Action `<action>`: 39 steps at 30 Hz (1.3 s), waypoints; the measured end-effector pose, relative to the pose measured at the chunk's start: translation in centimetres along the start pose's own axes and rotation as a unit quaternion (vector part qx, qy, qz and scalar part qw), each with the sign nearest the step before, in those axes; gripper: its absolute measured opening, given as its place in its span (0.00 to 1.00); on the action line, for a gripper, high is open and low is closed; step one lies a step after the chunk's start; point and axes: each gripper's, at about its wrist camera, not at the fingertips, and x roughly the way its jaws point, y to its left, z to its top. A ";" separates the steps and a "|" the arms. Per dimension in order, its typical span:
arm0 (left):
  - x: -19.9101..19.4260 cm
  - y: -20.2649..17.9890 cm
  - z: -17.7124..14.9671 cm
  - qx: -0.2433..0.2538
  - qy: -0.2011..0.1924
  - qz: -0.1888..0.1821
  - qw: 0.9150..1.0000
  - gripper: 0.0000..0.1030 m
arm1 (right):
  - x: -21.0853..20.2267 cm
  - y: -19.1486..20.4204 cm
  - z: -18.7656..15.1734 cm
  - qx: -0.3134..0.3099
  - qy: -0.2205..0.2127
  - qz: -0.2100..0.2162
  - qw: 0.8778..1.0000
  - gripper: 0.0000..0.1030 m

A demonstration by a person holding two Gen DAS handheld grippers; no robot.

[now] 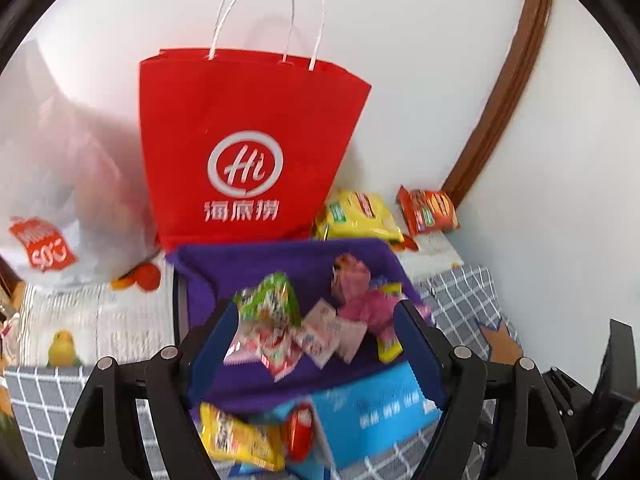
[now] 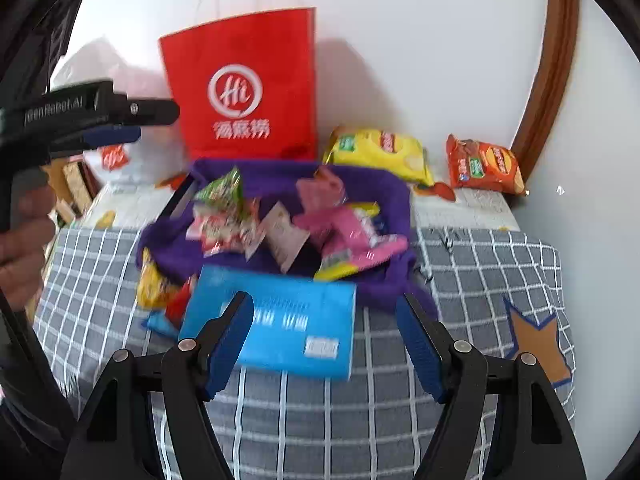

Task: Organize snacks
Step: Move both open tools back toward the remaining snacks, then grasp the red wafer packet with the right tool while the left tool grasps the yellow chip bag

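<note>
A purple fabric basket (image 1: 248, 264) (image 2: 280, 176) holds several small packets, among them a green one (image 1: 276, 300) (image 2: 224, 192) and a pink one (image 1: 360, 300) (image 2: 344, 232). A blue pack (image 1: 380, 408) (image 2: 288, 320) lies on the checked cloth against the basket's near side, with a small yellow packet (image 1: 236, 440) (image 2: 154, 280) to its left. My left gripper (image 1: 318, 320) hovers open above the basket. My right gripper (image 2: 324, 312) is open over the blue pack, apart from it. In the right wrist view a hand holds the left gripper (image 2: 132, 120) at the left.
A red paper bag (image 1: 248, 140) (image 2: 244, 88) stands against the white wall behind the basket. A yellow chip bag (image 1: 356, 212) (image 2: 380, 152) and an orange one (image 1: 428, 208) (image 2: 484, 168) lie to its right. A white plastic bag (image 1: 60, 200) sits at its left.
</note>
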 end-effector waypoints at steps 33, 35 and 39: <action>-4.5 13.3 -14.9 -0.097 0.059 0.105 0.988 0.76 | 8.7 15.7 -2.9 -0.129 0.023 0.011 0.991 0.22; -4.3 13.1 -14.9 -0.096 0.061 0.104 0.988 0.76 | 8.6 15.4 -2.9 -0.122 0.015 0.015 0.992 0.19; -3.6 12.6 -14.9 -0.092 0.066 0.102 0.988 0.76 | 8.0 14.9 -3.0 -0.117 0.015 0.025 0.993 0.15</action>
